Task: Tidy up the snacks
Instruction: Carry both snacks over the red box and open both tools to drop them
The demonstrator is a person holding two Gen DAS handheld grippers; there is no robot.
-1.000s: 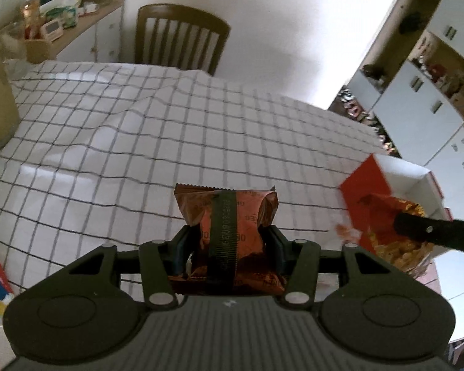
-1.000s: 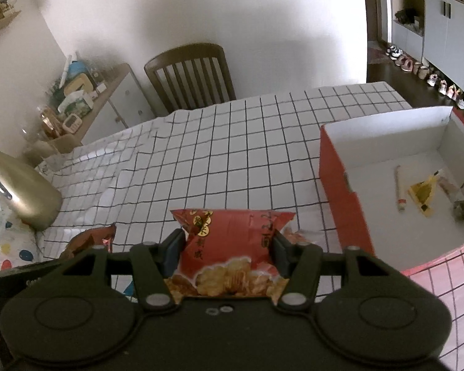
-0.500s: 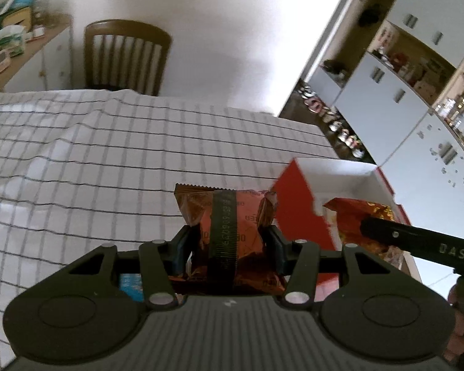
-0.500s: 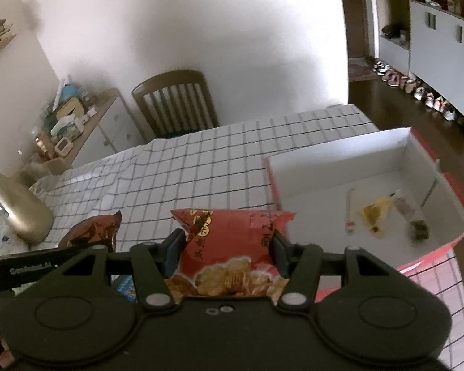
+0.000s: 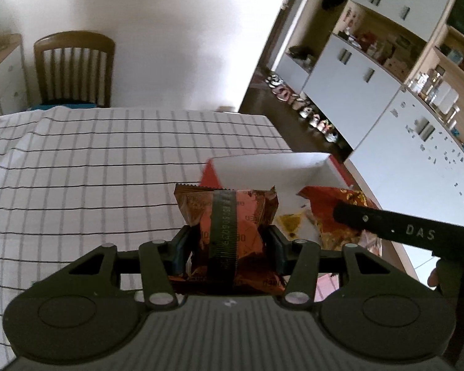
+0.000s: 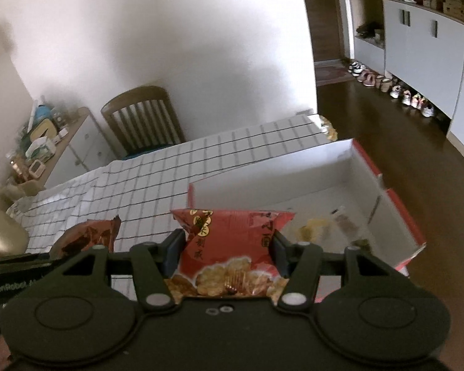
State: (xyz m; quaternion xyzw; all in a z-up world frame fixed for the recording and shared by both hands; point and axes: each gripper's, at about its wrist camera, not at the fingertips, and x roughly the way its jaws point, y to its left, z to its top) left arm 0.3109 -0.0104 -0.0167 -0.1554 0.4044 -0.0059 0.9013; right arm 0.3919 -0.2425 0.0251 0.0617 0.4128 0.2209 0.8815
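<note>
Left gripper [image 5: 227, 241]: clamped on a brown-orange snack packet [image 5: 229, 216], carried above the checked tablecloth [image 5: 92, 170] at the box's near edge. Right gripper [image 6: 224, 247]: clamped on a red cracker packet [image 6: 232, 241], held over the red box with white inside [image 6: 386, 216]. Box floor: small yellow sachet [image 6: 312, 228] and other bits. Beyond: wooden chair [image 6: 145, 117], shoes along the cabinets [image 6: 396, 89].
</note>
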